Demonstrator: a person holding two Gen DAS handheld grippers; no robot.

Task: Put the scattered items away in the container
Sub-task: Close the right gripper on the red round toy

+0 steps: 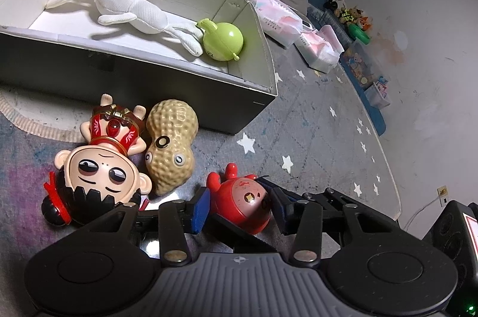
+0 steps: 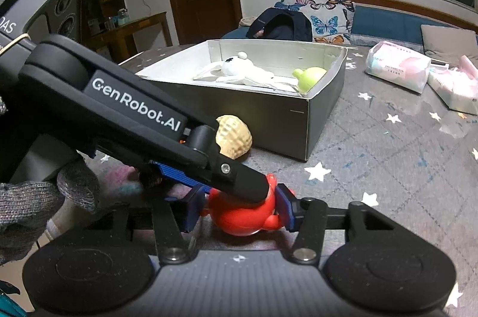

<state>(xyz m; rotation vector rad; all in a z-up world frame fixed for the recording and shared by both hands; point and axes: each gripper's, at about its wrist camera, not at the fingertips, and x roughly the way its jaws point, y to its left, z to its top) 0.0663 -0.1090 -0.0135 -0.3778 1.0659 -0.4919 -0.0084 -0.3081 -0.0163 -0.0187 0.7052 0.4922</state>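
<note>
A grey cardboard box with a pale lining sits open on a star-patterned play mat. Inside lie a white plush rabbit, stretched along the floor of the box, and a lime-green ball toy touching the rabbit's foot near the box's right end wall. From the right wrist view the same box shows the rabbit and green ball side by side.

In front of the box, on the mat, a big-headed doll in red costume lies on its back, touching a tan peanut toy with eyes.

A round red toy sits between the blue pads of the left gripper, whose jaws stand about the toy's width apart, pads at or just beside its flanks; firm contact cannot be told. In the right wrist view the red toy also sits between the right gripper pads, jaws likewise spread to the toy's width, right pad against it. The left gripper reaches in from the upper left, one black finger lying across the toy's top, held by a grey-gloved hand.

Two soft pink-and-white packs lie on the mat beyond the box.
</note>
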